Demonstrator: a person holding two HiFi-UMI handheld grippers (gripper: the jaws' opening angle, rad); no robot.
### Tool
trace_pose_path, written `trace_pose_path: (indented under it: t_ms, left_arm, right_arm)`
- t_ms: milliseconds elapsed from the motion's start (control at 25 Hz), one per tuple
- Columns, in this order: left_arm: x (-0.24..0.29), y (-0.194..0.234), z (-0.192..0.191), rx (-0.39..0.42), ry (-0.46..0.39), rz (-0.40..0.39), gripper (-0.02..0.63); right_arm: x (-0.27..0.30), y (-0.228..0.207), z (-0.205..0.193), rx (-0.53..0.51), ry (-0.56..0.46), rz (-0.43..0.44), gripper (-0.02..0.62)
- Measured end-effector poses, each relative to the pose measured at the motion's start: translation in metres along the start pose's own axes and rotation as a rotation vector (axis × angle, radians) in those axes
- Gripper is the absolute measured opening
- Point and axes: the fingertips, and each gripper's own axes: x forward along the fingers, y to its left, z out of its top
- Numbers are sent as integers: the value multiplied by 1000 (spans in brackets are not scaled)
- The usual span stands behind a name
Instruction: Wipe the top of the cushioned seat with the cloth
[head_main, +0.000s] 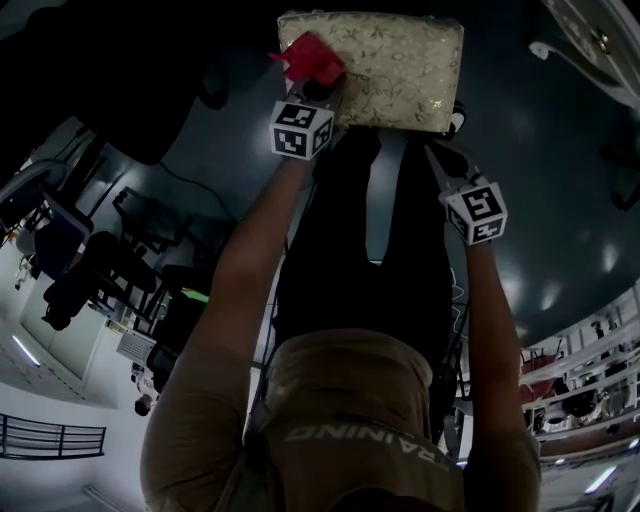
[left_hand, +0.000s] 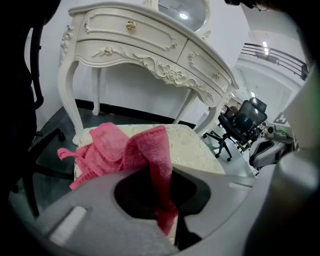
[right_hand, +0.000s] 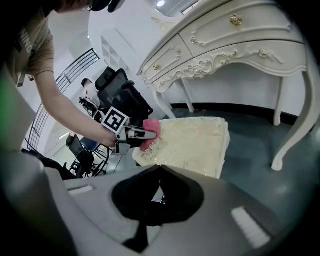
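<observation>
The cushioned seat (head_main: 390, 60) has a cream, gold-patterned top and lies at the top of the head view. A pink cloth (head_main: 308, 58) rests bunched on its near left corner. My left gripper (head_main: 322, 90) is shut on the cloth, and a strip of the cloth (left_hand: 162, 190) hangs down between the jaws while the rest is heaped on the seat (left_hand: 195, 150). My right gripper (head_main: 433, 152) hovers at the seat's near right edge, shut and holding nothing. In the right gripper view its jaws (right_hand: 159, 168) meet in front of the seat (right_hand: 190, 142), with the left gripper (right_hand: 140, 134) and cloth (right_hand: 151, 130) beyond.
A white carved dressing table (left_hand: 150, 45) with curved legs (right_hand: 295, 130) stands just behind the seat. Black office chairs (left_hand: 242, 120) stand off to the side on the dark floor (head_main: 520, 150). The person's torso and dark trousers (head_main: 360, 260) are right before the seat.
</observation>
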Motion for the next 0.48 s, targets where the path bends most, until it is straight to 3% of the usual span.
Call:
trace_pose_path:
  t_ms: [160,480]
  left_arm:
    - [5,-8,2,9,11,30,41]
    - [32,-57,14,46,37,-24,41]
  right_arm:
    - [-9,-5,-7,17,1,4,5]
    - [-27,-24,-13,37,-15,11,5]
